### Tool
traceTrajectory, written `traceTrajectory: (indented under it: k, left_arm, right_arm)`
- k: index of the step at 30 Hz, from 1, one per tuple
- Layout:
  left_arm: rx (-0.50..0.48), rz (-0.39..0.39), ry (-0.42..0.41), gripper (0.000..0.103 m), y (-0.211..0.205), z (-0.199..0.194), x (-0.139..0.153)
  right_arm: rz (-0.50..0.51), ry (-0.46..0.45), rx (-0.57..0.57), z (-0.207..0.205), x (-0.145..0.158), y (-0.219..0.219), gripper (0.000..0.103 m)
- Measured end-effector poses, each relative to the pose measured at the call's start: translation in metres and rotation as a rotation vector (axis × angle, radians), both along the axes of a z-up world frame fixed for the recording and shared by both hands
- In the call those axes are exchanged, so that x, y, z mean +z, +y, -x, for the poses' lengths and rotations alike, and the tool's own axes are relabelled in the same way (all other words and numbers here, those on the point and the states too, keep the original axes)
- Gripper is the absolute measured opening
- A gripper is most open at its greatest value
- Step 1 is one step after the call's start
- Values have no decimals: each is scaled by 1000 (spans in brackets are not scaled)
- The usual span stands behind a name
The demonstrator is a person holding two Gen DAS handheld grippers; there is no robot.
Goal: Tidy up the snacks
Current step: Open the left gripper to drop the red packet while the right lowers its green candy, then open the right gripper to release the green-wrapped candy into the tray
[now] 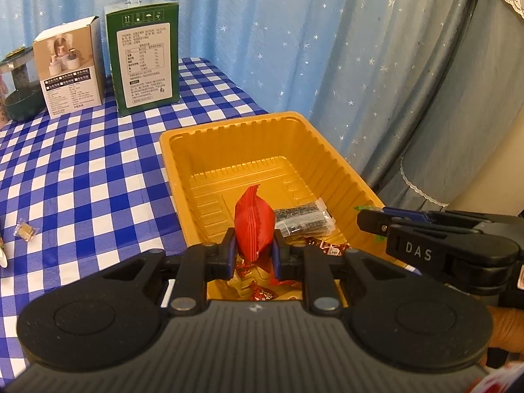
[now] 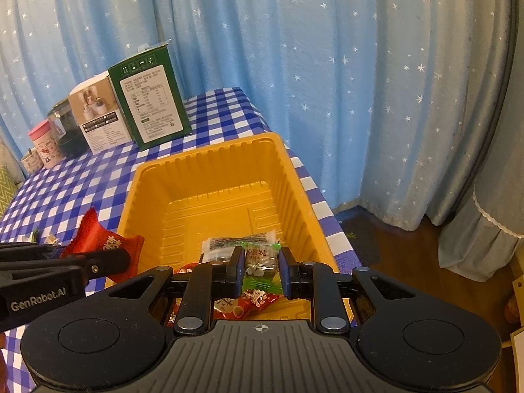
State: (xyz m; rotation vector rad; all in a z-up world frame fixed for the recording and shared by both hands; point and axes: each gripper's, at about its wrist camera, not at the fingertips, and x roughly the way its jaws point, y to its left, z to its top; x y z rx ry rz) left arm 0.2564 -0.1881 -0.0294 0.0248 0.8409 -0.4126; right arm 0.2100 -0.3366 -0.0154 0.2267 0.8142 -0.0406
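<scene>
Left claw (image 1: 252, 251) around red packet (image 1: 253, 226)

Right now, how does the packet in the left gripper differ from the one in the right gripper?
The left gripper holds a plain red crinkle-edged snack packet; the right gripper holds a green-and-clear candy packet with visible pieces inside. The red packet is opaque and puffy, the green one see-through and flatter. The red one sits near the yellow plastic tray's left edge, the green one over its near end. Both are pinched between shut fingers.
</scene>
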Motion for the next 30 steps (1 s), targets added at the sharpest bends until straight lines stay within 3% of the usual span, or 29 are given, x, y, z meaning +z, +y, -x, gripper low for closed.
traceTrajectory:
  k: [4,30]
  left_arm:
    - [-1,-7,-11,30,0,1,-1]
    - [94,-10,-40,35,48,21,15]
  right_arm:
    - [1,2,0,-1,0,-1,22]
    - [-1,-22,59,-6,12,26,22]
